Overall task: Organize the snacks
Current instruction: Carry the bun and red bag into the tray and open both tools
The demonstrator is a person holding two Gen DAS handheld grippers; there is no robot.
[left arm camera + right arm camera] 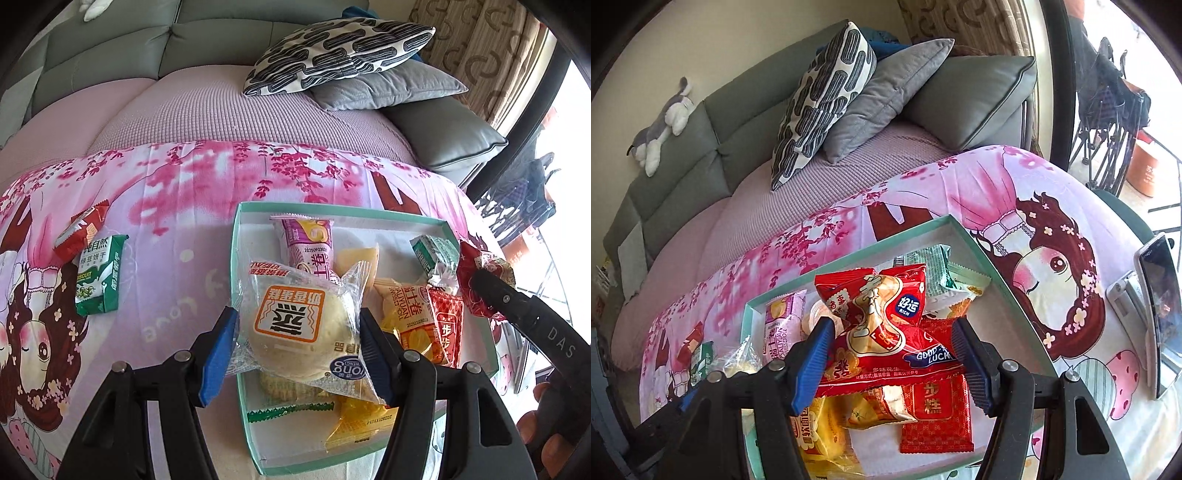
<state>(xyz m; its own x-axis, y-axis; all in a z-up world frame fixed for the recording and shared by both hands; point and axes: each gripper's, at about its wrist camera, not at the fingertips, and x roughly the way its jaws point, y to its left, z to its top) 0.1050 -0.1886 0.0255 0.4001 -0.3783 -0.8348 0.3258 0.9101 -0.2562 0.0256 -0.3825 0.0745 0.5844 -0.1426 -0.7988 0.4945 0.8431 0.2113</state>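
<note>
Both grippers over the tray (236,258): left gripper (299,332) clamps the bun packet (299,328), right gripper (894,350) the red peanut bag (882,332). Lower each into free space before releasing.

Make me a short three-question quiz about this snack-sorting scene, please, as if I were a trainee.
1. True or false: the left gripper holds a round pale bun in a clear wrapper.
2. What does the right gripper hold? A) red crinkled snack bag; B) grey cushion; C) phone.
3. Which two snack packets lie on the pink cloth outside the shallow mint-green cardboard tray?

Key:
1. True.
2. A.
3. The green biscuit packet and the small red packet beside it.
</note>
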